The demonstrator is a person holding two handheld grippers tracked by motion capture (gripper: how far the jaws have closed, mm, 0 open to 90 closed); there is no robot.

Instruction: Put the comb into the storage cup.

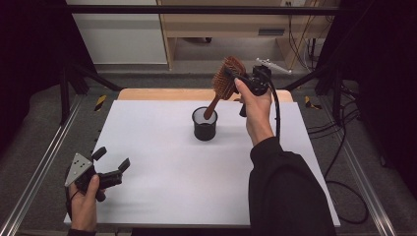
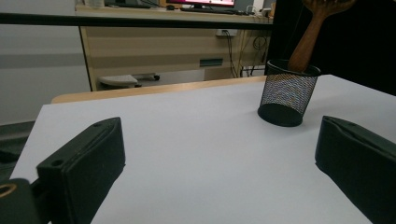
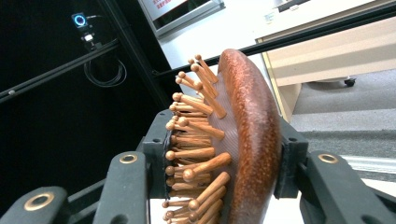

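Left gripper (image 1: pixel 110 169) just sits at the near left corner, jaws wide apart, nothing in them. Right gripper (image 1: pixel 244 78) is clamped on the hairbrush (image 1: pixel 227 78) head, handle already in the mesh cup (image 1: pixel 204 124) mid-table. Lean that handle sideways and the cup probably tips.

A wooden hairbrush (image 1: pixel 225 81) with a reddish-brown oval back and round-tipped wooden pins is held tilted, its head raised up and to the right, while its handle end is dipped into a black mesh cup (image 1: pixel 204 125), which is stood upright near the middle of the white bench (image 1: pixel 162 167)
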